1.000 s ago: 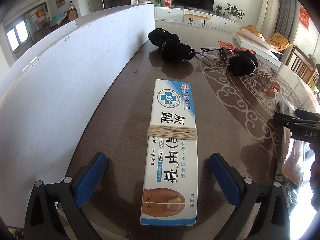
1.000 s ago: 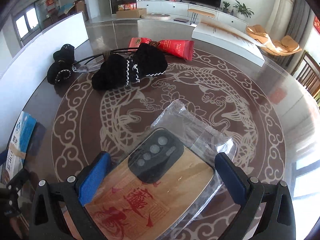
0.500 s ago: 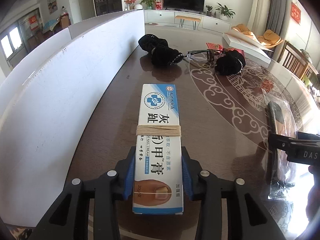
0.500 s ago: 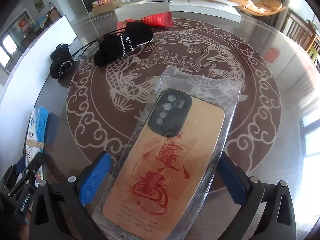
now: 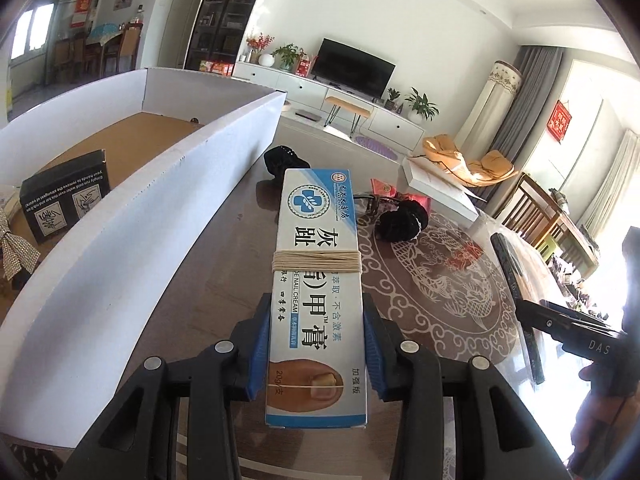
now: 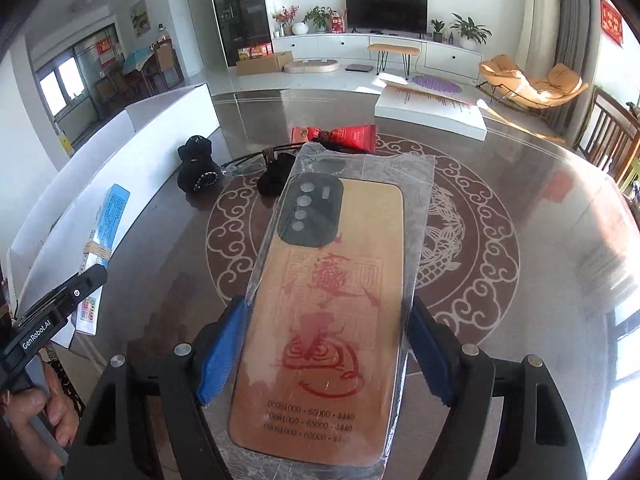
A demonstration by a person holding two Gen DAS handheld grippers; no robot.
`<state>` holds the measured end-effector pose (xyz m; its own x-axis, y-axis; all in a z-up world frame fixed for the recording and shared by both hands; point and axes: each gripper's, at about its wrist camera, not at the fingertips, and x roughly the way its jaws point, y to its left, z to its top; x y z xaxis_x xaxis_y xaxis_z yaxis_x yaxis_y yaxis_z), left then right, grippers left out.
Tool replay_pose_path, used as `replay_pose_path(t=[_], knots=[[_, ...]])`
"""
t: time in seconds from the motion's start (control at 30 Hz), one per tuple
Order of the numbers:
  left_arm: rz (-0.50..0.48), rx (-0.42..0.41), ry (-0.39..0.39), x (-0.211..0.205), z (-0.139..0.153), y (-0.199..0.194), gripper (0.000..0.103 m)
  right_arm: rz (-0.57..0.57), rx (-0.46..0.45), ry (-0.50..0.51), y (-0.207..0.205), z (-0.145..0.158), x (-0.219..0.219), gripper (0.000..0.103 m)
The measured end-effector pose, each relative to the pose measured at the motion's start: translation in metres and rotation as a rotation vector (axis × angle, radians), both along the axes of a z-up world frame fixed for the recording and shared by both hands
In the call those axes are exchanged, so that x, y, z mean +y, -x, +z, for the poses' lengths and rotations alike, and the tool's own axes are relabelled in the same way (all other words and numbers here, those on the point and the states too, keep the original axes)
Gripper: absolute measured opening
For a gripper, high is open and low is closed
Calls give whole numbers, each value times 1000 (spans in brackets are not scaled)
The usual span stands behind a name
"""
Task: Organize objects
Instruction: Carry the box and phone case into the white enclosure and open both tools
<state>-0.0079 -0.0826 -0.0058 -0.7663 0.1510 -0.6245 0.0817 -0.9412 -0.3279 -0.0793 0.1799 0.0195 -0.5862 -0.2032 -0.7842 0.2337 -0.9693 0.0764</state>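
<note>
The left tool (image 5: 316,354) is pinching the nail cream box (image 5: 316,280), its blue pads pressed against the box's two long sides near the end closest to the camera, and the box points toward 12 o'clock with a band of tan string (image 5: 317,261) wound around its middle. The box sits above the dark glossy bench (image 5: 208,280); whether it touches the surface cannot be told. At 9 to 11 o'clock of the left tool stands the white carton (image 5: 168,216), open at the top, with a black printed box (image 5: 64,204) inside on its brown floor. Beyond the cream box, around 12 to 1 o'clock, lie a black knitted item (image 5: 402,220) and a red packet (image 5: 384,188), and another black knitted piece (image 5: 282,160) sits close to the carton's wall. The right tool (image 6: 326,356) is clamped on the phone case (image 6: 332,312), a tan case with red artwork and a dark camera block, wrapped in a clear plastic sleeve (image 6: 416,184); the blue pads press against the sleeve's two long edges, and the case extends toward 12 o'clock over the bench's round scroll pattern (image 6: 480,264). In the right wrist view the left tool appears at 8 o'clock with the cream box held beside the carton. A white flat box (image 6: 432,114) lies on the bench's far side at 1 o'clock.
</note>
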Motion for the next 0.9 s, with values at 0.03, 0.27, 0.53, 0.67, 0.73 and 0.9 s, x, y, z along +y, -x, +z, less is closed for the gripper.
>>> replay_pose_path(t=[0.03, 0.27, 0.53, 0.67, 0.73, 0.9], knots=[[7, 11, 1, -2, 6, -4, 40, 10, 18, 13, 0, 8, -4, 78], [140, 87, -27, -64, 66, -17, 40, 147, 110, 138, 24, 61, -85, 78], [359, -69, 36, -189, 61, 8, 40, 418, 156, 237, 43, 97, -266, 78], [439, -237, 44, -229, 33, 22, 41, 499, 125, 215, 49, 79, -347, 78], [473, -296, 47, -237, 23, 22, 50, 520, 82, 212, 53, 60, -372, 79], [515, -256, 119, -231, 25, 11, 99, 502, -2, 158, 55, 19, -383, 89]])
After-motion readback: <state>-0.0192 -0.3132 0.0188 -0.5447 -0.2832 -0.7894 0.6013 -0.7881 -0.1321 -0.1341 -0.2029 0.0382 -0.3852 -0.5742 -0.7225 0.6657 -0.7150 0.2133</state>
